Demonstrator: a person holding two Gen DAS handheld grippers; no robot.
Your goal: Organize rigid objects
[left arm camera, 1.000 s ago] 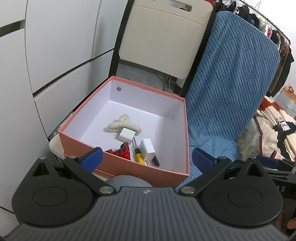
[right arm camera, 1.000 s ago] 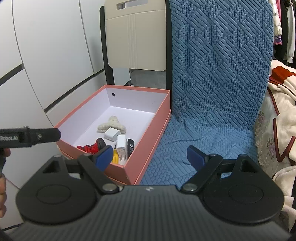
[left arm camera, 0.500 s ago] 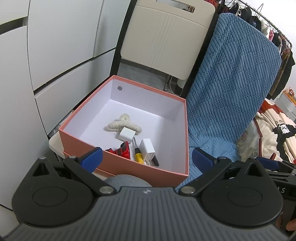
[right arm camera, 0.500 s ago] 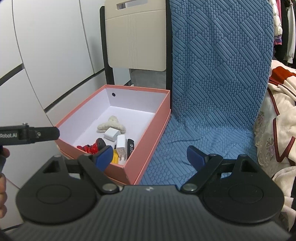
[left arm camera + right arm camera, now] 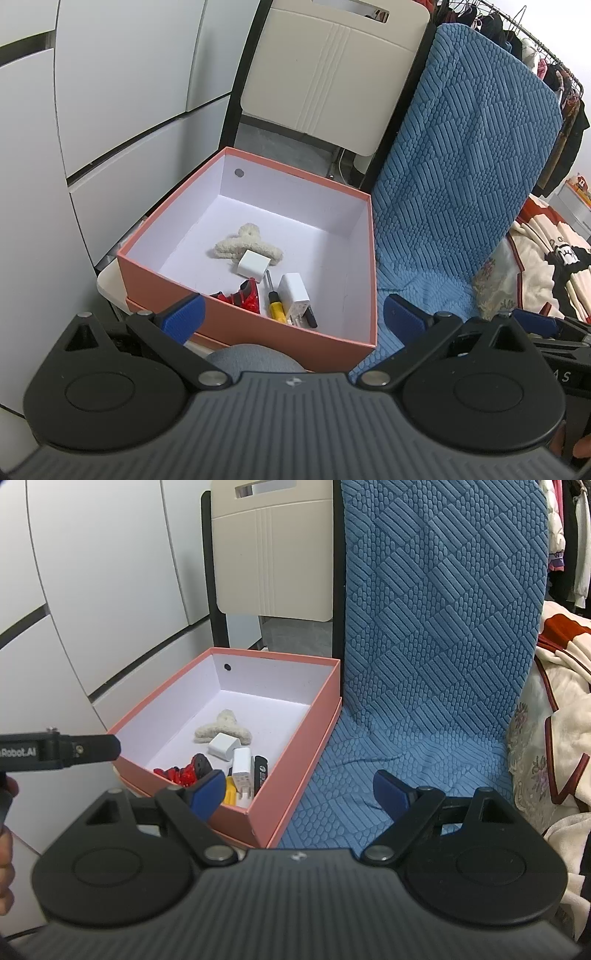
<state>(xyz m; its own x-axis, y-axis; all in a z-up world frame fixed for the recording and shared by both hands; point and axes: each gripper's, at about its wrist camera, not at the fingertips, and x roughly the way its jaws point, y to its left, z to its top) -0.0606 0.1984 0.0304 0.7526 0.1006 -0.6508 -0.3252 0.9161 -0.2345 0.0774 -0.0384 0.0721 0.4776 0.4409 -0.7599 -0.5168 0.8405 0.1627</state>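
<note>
A pink box point(image 5: 236, 314) point(image 5: 317, 701) with a white inside sits on a chair seat. In it lie a fluffy cream hair claw point(image 5: 245, 243) point(image 5: 223, 729), two white chargers point(image 5: 293, 293) point(image 5: 242, 764), a yellow-handled screwdriver point(image 5: 275, 306), a red clip point(image 5: 242, 297) point(image 5: 175, 773) and a small black stick point(image 5: 260, 770). My left gripper point(image 5: 291, 319) hangs open in front of the box's near wall, nothing between its blue pads. My right gripper point(image 5: 299, 794) is open too, over the box's near right corner and the blue cloth point(image 5: 424, 664), holding nothing.
A beige chair back point(image 5: 332, 70) rises behind the box. White cabinet doors point(image 5: 110, 92) stand close on the left. The blue quilted cloth point(image 5: 461, 184) covers the seat to the right. Bedding and clothes point(image 5: 561, 720) pile up at the far right.
</note>
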